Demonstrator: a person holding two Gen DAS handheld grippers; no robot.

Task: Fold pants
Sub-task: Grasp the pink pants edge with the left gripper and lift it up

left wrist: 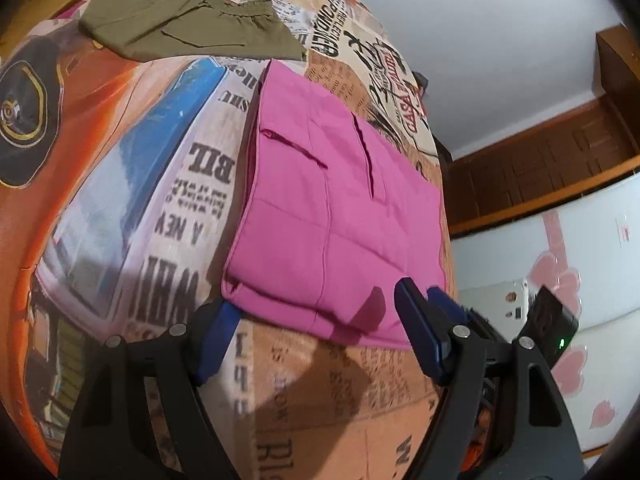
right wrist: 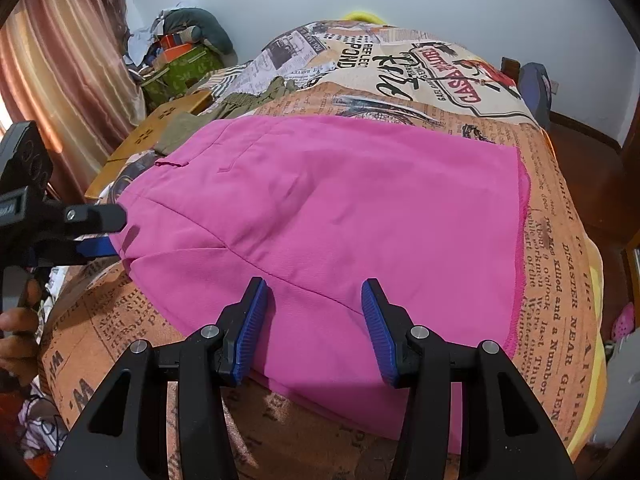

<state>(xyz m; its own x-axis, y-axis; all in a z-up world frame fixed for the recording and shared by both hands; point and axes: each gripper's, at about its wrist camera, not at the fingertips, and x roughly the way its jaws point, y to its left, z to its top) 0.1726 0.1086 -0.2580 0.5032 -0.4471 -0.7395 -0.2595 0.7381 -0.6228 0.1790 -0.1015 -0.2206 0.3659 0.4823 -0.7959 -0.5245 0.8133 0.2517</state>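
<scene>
Pink pants lie flat on the bed, already folded, directly ahead of both tongs. Long axis runs away from my left tongs and crosswise in front of my right tongs. Left tongs stand wide open, straddling the near short edge, pinching nothing. Right tongs are half open over the near long edge, nothing pinched. Left looks nearer an end; next fold probably goes lengthwise.

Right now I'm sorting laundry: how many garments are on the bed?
2: pink pants spread near the front edge, olive-green pants bunched beyond them. More could lie outside both views.
</scene>
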